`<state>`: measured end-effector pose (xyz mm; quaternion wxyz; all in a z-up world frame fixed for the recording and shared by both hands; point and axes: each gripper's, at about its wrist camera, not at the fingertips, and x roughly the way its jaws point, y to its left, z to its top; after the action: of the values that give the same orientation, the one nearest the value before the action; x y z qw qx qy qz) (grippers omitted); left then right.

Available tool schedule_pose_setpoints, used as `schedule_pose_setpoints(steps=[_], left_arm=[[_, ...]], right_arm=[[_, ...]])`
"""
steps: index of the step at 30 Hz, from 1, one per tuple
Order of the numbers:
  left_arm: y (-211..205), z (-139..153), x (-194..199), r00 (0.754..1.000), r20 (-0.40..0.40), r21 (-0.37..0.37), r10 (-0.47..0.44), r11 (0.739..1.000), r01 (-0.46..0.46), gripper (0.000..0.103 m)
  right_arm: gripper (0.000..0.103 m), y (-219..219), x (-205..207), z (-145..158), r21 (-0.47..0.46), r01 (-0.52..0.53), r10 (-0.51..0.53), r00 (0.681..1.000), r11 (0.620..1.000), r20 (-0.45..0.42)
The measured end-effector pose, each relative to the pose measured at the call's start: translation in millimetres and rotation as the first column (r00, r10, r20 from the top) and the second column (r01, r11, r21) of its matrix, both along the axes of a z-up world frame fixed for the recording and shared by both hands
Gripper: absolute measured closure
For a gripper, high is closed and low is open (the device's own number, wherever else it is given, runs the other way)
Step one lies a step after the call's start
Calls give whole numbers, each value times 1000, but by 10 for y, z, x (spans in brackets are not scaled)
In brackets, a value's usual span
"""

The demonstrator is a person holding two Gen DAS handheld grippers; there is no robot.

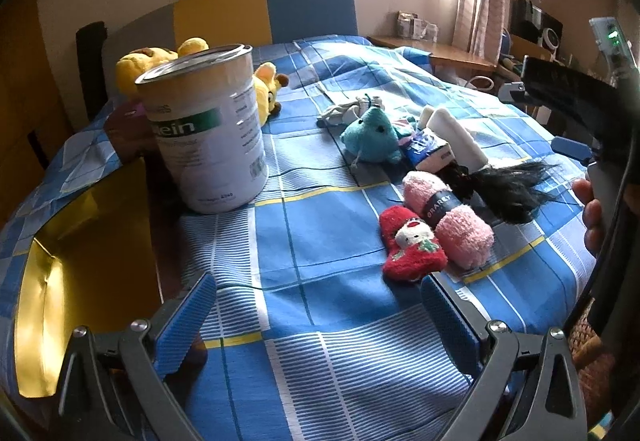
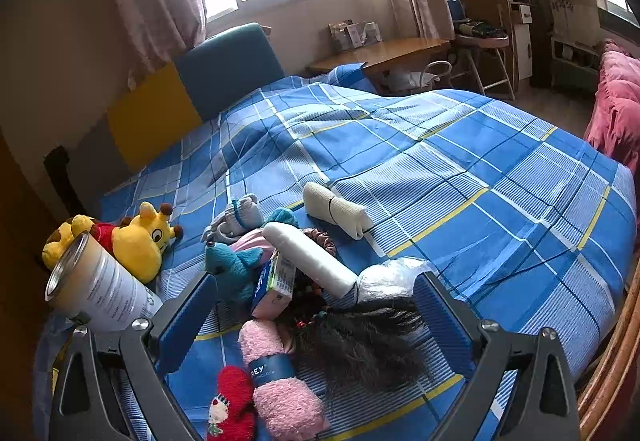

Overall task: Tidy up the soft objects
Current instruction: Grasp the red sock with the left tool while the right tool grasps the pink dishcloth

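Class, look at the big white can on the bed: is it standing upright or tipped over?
Upright: the can stands on its base on the bedspread, its rim on top.

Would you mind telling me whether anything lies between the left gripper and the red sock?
Nothing visible does. The left gripper is open above bare bedspread, and the red sock lies just ahead of its right finger, beside the pink sock roll.

The tall white metal can (image 1: pixel 208 129) carries a green band (image 1: pixel 188 125) with the white letters "ein", the start of the word hidden. Right of the can, the dark blue paper band (image 1: pixel 439 203) around the fluffy pink sock roll (image 1: pixel 448 217) reads "GRAREY"; the can's smaller print is illegible.
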<state>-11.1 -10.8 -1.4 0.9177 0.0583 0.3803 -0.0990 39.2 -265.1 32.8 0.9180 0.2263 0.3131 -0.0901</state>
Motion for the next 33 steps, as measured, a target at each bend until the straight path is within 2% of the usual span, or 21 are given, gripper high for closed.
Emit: schedule_pose_setpoints(steps=[9, 10, 13, 16, 17, 19, 25, 27, 29, 30, 33], left_arm=[[-89, -80, 130, 997, -58, -22, -40, 999, 39, 1], [-111, -93, 171, 996, -72, -33, -50, 998, 48, 4], [-182, -137, 337, 988, -128, -84, -86, 994, 75, 23], [-243, -184, 504, 978, -178, -136, -106, 987, 82, 26], [-268, -194, 541, 975, -190, -148, -113, 985, 85, 33], [-341, -230, 636, 967, -218, -166, -131, 981, 96, 42], [-572, -381, 848, 942, -298, -196, -156, 976, 99, 43], [-639, -454, 887, 936, -319, -183, -150, 979, 95, 50], [-676, -580, 921, 918, -362, -178, -161, 979, 102, 72], [-655, -631, 919, 913, -371, -202, -171, 974, 101, 72], [-580, -605, 814, 929, -315, -211, -194, 969, 131, 79]], right_arm=[[2, -13, 10, -14, 27, -10, 10, 1000, 1000, -3], [2, -10, 10, -17, 30, -11, 11, 1000, 999, -3], [2, -6, 25, -24, 32, -16, 16, 1000, 999, -9], [2, 3, 37, -35, 34, -21, 21, 1000, 999, -15], [2, 4, 40, -37, 36, -23, 24, 1000, 999, -15], [2, 4, 47, -44, 38, -24, 25, 1000, 999, -18], [2, 19, 74, -67, 43, -37, 39, 999, 998, -30], [2, 25, 94, -81, 45, -44, 45, 998, 998, -38], [2, 38, 107, -92, 45, -53, 55, 997, 998, -46], [2, 51, 115, -98, 45, -61, 63, 997, 997, -49], [5, 99, 137, -105, 44, -91, 93, 994, 995, -56]])
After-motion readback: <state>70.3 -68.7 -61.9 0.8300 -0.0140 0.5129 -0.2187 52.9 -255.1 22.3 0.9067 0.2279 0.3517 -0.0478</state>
